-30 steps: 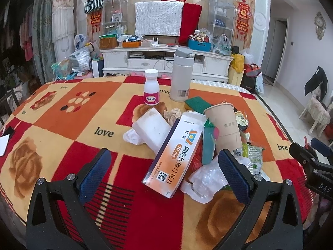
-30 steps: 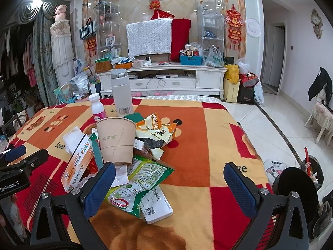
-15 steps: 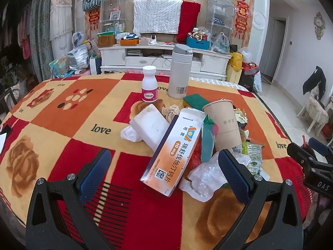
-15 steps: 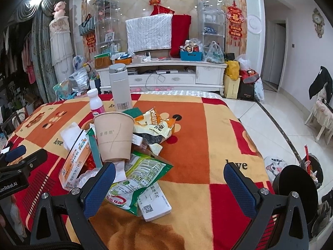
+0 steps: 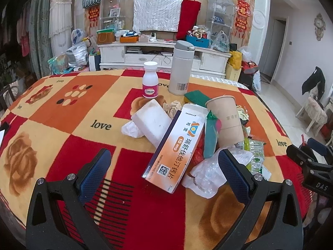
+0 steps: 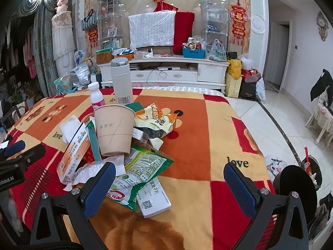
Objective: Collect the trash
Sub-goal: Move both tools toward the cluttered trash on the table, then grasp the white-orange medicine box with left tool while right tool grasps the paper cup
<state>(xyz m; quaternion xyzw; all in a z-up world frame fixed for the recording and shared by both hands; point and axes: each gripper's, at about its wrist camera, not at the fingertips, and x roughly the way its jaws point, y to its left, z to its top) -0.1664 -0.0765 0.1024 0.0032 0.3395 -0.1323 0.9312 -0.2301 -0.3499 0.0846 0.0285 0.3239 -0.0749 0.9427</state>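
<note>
A: What is the biggest thing here?

B: The worktop (image 5: 68, 112), under a checked red, orange and cream blanket printed with "love". The trash lies heaped on it toward its right side in the left wrist view.

A: And the tools?

B: The left hand-held gripper (image 5: 164, 168) hangs low over the near edge, its blue-padded fingers spread wide and holding nothing; the near end of the orange box lies between them. The right hand-held gripper (image 6: 169, 182) is just as wide open and empty, its left finger (image 6: 100, 189) over the edge of the heap and its right one over bare blanket.

A: What stands tallest?

B: A grey flask (image 5: 180, 67), upright behind the heap, with a white pill bottle (image 5: 150, 80) with a pink label just beside it.

A: Now the heap itself.

B: An orange medicine box (image 5: 177, 148) lies slanted, its far end propped on a white foam block (image 5: 153, 121). A brown paper cup (image 5: 225, 120) stands upright, rim up, touching the box's right side, with a teal wrapper (image 5: 210, 139) wedged between them. In the right wrist view a green snack bag (image 6: 137, 175) lies flat in front of the cup and overlaps a white carton (image 6: 153, 200) nearest that camera. A yellow snack bag (image 6: 157, 119) sits crumpled behind the cup.

A: Smaller bits?

B: Clear bubble wrap (image 5: 205, 173) at the near right of the box, a green sponge (image 5: 196, 98) by the flask's foot, crumpled tissue (image 5: 172, 107) behind the foam, and a white tissue (image 5: 131, 129) tucked under the foam's left edge.
</note>
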